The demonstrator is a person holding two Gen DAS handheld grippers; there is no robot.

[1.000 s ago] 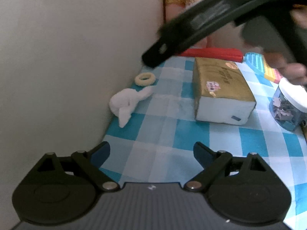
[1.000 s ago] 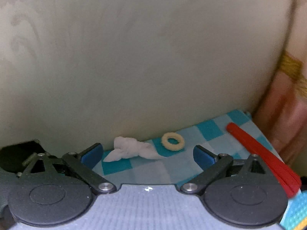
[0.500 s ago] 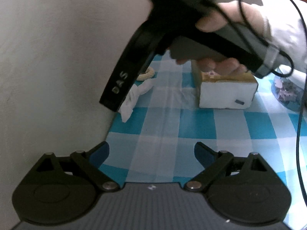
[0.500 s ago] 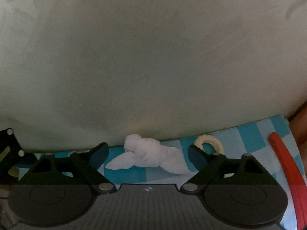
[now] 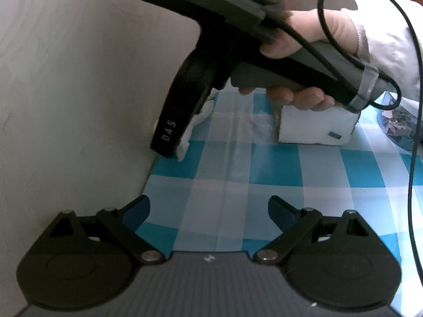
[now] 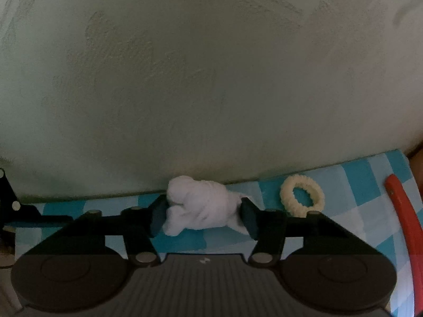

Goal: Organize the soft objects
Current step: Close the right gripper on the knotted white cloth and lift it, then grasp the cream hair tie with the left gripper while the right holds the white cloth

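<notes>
A crumpled white cloth (image 6: 198, 204) lies on the blue checked tablecloth against the wall. My right gripper (image 6: 202, 216) has one finger on each side of it, both pads touching the cloth. In the left wrist view the right gripper (image 5: 169, 142) points down at the cloth (image 5: 185, 142), which it mostly hides. A cream fuzzy hair tie (image 6: 301, 198) lies just right of the cloth. My left gripper (image 5: 208, 211) is open and empty, low over the tablecloth (image 5: 264, 163) and well short of the cloth.
The pale wall (image 6: 211, 79) stands right behind the cloth. A white tissue pack (image 5: 317, 129) sits behind the right hand. A red strap (image 6: 407, 227) lies at the right, and a clear jar (image 5: 396, 124) at the far right.
My right gripper moved down and forward onto the white cloth and its fingers closed in on it from wide open. My left gripper stayed nearly still.
</notes>
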